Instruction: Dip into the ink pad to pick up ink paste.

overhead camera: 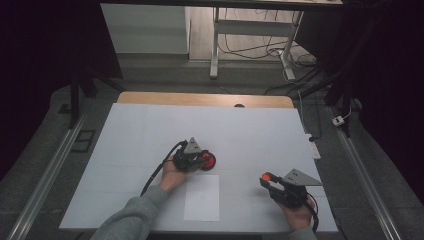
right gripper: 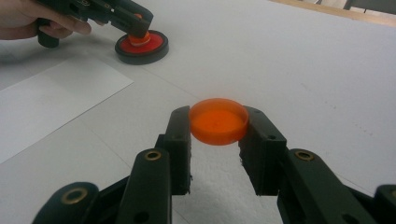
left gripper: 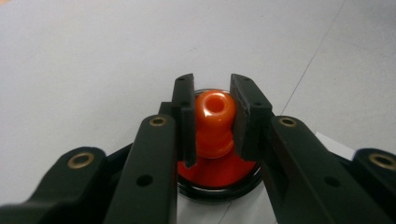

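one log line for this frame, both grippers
left gripper: shut on orange knob of red disc | right gripper: shut on orange cap, lifted | white sheet: between hands

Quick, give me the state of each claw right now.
Left claw: shut on the orange knob standing on the red disc.
Right claw: shut on the orange cap, held off the table.

Left gripper (overhead camera: pixel 200 161) at the middle of the white table sheet (overhead camera: pixel 150 130), closed over a round red disc with a black rim (overhead camera: pixel 208 160). Right gripper (overhead camera: pixel 266 179) near the front right, clamping a small orange piece (overhead camera: pixel 266 176). White paper rectangle (overhead camera: pixel 202 197) lying between them.
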Tool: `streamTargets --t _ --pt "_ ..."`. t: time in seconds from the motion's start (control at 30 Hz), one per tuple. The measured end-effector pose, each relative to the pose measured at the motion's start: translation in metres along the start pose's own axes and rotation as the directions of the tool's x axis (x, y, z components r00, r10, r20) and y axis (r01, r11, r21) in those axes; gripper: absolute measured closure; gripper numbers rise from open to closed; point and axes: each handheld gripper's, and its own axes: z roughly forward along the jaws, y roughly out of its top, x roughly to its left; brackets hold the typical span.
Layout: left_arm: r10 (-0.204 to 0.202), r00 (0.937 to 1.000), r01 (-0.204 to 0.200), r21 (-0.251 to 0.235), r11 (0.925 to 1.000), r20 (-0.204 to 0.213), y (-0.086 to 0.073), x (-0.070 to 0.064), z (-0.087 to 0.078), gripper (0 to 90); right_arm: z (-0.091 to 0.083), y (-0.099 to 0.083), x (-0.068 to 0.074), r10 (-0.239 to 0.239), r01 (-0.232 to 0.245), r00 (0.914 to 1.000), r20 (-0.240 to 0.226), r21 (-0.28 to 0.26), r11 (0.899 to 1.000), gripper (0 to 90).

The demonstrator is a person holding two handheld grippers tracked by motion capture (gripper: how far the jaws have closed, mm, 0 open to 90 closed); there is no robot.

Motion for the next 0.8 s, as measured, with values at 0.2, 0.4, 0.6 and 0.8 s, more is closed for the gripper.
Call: streamTargets --t 0.2,0.4,0.6,0.8 --pt "-0.005 1.0000 0.005 -0.002 1.0000 0.003 0.000 0.000 0.000 72.9 0.000 0.000 0.000 0.000 0.000 1.0000 -0.001 0.000 1.000 64.7" --pt "-0.004 1.0000 0.004 -0.002 1.0000 0.002 0.000 0.000 0.000 72.9 0.000 0.000 0.001 0.000 0.000 1.0000 -0.002 0.000 1.000 64.7" --pt "-0.007 0.9998 0.007 -0.001 1.0000 0.018 0.000 0.003 0.000 72.8 0.000 0.001 0.001 -0.004 0.004 1.0000 0.001 0.000 1.000 64.7" --pt "-0.018 0.9995 0.020 -0.083 0.9964 0.024 0.006 0.006 -0.010 72.5 -0.001 0.001 0.000 0.001 -0.001 1.0000 -0.003 -0.007 1.000 64.7"
